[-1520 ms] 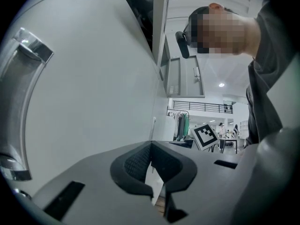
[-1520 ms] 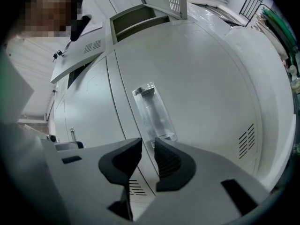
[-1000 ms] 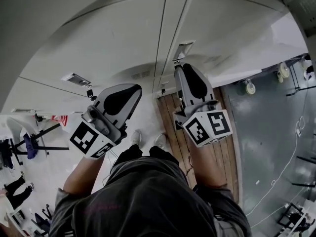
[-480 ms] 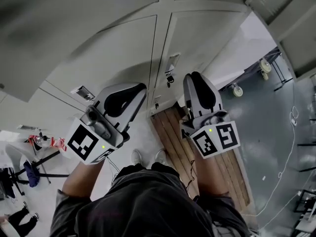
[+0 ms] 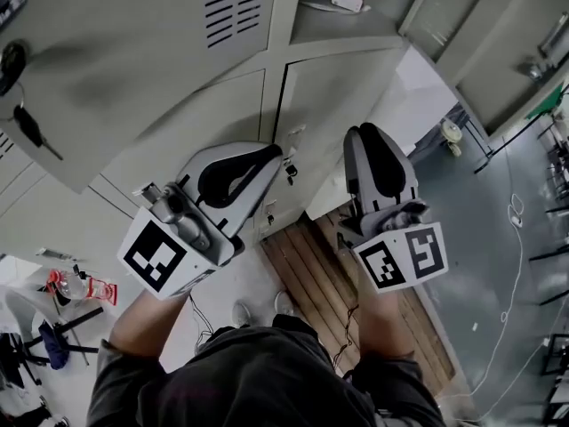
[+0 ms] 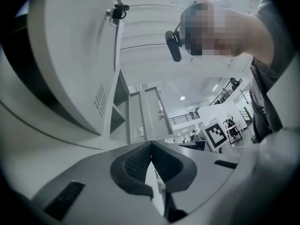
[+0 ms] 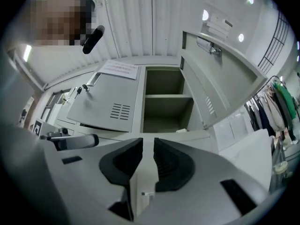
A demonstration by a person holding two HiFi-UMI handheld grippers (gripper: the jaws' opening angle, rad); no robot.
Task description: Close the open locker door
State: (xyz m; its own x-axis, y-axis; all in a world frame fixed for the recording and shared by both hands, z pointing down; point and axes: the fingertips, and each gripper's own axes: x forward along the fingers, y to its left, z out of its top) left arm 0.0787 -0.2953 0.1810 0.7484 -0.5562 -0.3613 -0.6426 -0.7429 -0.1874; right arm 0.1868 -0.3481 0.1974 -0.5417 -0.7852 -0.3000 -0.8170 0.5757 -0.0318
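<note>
Left gripper (image 6: 151,146) clenched empty, right gripper (image 7: 148,144) slightly parted, empty, both below the locker door (image 7: 225,83); best push near its free edge.

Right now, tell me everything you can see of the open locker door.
The open locker door is a pale grey, metal-looking panel. It is swung out to the right of its compartment and joined to the cabinet along that compartment's right edge. A small latch sits on its upper part and a group of vent slots lower down. White label-like patches show near its top. It stands wide open, and nothing in view touches it except the cabinet.
</note>
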